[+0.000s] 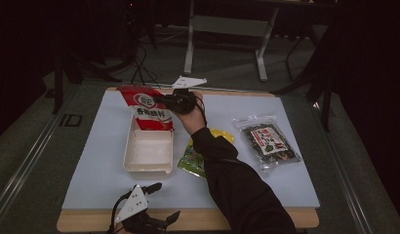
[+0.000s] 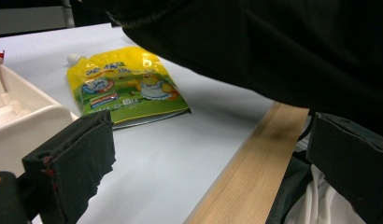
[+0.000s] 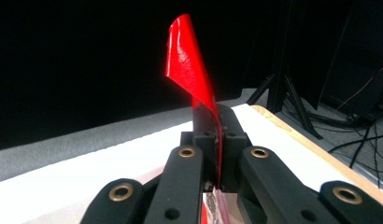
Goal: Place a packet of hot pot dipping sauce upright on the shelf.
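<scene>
Dark seaweed packet (image 1: 268,140) right on mat – yellow spouted pouch (image 2: 125,87) mid-mat.

You're in a black long sleeve (image 1: 242,195), and each black hand-held gripper (image 1: 161,202) has a grey triangle plate, brass-ringed screws and worn jaw pads.

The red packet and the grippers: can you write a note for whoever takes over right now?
Right gripper: shut on the red packet, holding it upright over the far end of the white tray.
Left gripper: open, empty, at the near table edge.
Yellow pouch and seaweed bag lie flat on the mat, right of the tray.
Left: probably lower the packet into the tray; the others look untouched.
</scene>
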Action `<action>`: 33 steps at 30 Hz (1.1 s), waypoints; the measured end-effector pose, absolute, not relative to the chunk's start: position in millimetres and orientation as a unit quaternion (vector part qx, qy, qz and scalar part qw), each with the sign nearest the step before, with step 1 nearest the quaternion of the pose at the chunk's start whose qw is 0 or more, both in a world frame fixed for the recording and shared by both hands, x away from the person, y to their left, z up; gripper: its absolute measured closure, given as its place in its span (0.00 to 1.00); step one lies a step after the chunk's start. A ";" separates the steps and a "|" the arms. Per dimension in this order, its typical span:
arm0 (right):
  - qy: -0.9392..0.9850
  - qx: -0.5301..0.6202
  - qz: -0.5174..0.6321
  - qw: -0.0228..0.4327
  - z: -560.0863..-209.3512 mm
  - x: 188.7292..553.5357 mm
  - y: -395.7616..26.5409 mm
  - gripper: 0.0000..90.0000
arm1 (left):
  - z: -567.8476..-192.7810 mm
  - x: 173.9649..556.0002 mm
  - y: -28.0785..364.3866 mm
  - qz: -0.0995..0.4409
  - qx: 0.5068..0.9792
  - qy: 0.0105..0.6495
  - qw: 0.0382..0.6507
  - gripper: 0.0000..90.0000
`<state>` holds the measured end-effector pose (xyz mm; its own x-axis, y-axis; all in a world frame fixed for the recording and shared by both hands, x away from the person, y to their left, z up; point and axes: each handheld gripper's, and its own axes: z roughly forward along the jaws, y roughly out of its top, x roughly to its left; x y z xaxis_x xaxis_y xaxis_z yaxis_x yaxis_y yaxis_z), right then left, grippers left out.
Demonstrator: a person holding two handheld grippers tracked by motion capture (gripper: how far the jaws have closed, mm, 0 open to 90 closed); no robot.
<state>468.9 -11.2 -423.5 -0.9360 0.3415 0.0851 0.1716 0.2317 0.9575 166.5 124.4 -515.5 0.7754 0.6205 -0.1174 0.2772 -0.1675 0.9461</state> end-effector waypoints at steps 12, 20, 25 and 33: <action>0.746 0.181 0.638 0.057 -423.8 464.5 -11.7 0.99 | -515.8 166.1 124.0 0.151 0.751 0.298 0.569 0.03; 0.757 0.200 0.620 0.046 -441.9 467.6 -19.3 0.98 | -516.3 166.4 123.3 0.151 0.753 0.297 0.567 0.03; 0.782 0.198 0.589 0.054 -438.8 466.6 -24.1 0.86 | -517.2 166.9 122.3 0.149 0.754 0.297 0.566 0.03; 0.812 0.195 0.545 0.073 -432.1 456.4 -36.6 0.77 | -517.9 167.9 118.6 0.151 0.760 0.293 0.560 0.03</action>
<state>456.4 -36.6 -432.1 -0.9132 0.3965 0.0935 0.2371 0.3308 0.9134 167.9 118.6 -517.9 0.7821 0.6153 -0.0989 0.2762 -0.2000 0.9400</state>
